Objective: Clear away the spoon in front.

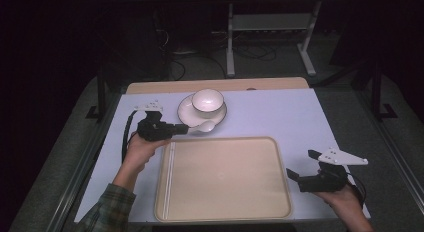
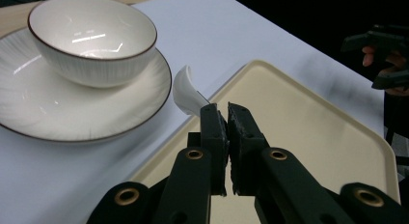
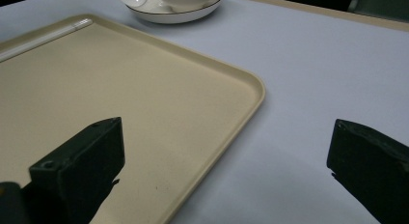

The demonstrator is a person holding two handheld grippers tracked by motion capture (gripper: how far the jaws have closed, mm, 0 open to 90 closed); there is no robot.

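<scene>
A white bowl [image 1: 207,101] with a dark rim stands on a white plate [image 1: 186,112] at the back of the table; both also appear in the left gripper view as the bowl [image 2: 91,38] on the plate [image 2: 43,113]. A white spoon [image 1: 205,126] lies beside the plate's near edge. My left gripper [image 1: 184,129] is shut on the spoon's handle, and the spoon [image 2: 185,93] sticks out past the jaw tips [image 2: 226,113]. My right gripper [image 1: 300,166] is held open at the tray's right edge, with nothing between its fingers [image 3: 79,161].
A large beige tray [image 1: 222,177] lies at the front middle of the white table [image 1: 290,117]; in the right gripper view the tray's corner [image 3: 251,84] is rounded. A wooden strip [image 1: 215,85] runs along the table's far edge. Beyond it stands a metal stand [image 1: 270,37].
</scene>
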